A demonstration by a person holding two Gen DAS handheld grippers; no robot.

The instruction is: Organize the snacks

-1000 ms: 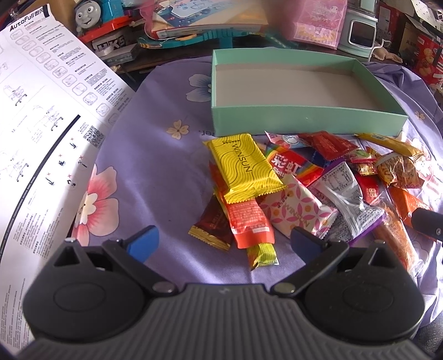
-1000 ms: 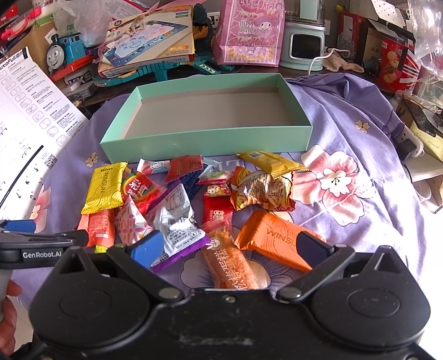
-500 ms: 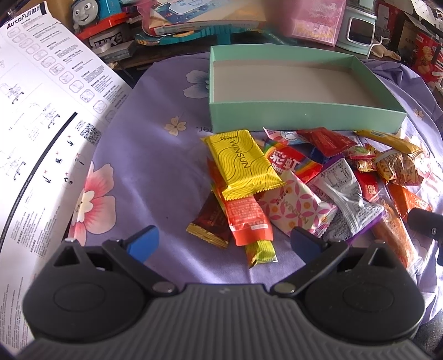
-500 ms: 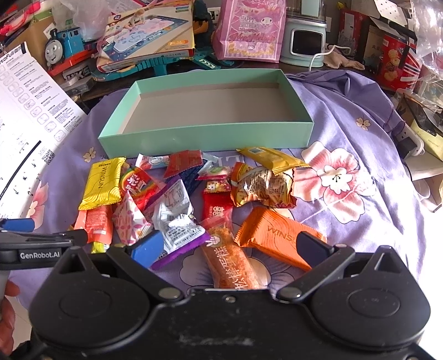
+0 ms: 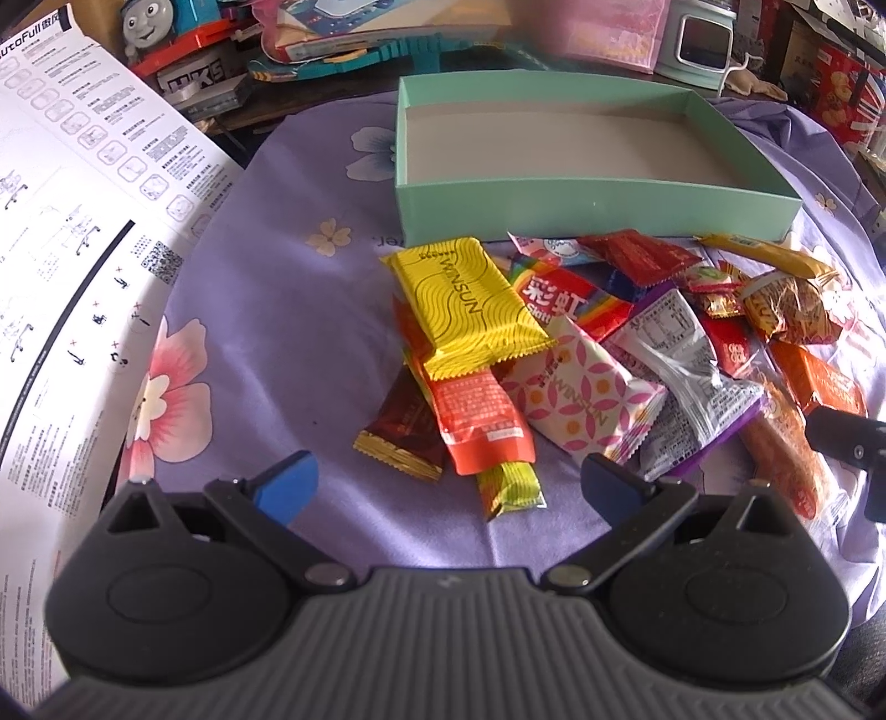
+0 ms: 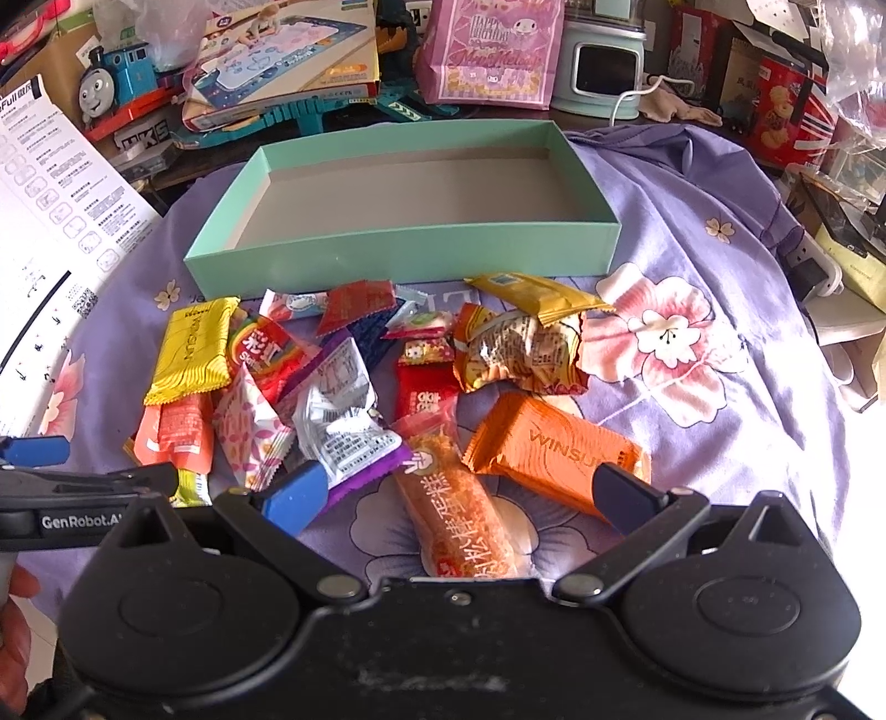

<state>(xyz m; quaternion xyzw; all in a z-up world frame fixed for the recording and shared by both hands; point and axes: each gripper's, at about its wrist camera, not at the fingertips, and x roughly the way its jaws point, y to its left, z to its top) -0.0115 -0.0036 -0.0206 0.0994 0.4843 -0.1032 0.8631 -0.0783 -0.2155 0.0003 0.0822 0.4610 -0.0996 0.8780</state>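
Snacks [image 6: 387,382] lie heaped before the empty green box [image 6: 398,252].

Snack packets [image 6: 382,387] heaped before seemingly empty box [image 6: 398,255]

A purple floral cloth [image 6: 692,232] covers the table. Left of it lies a white instruction sheet [image 5: 72,221]. Beyond the cloth's far edge stand a blue toy train [image 6: 113,77], a pink gift bag [image 6: 490,50], a mint appliance [image 6: 601,72] and a red tin [image 6: 786,111].
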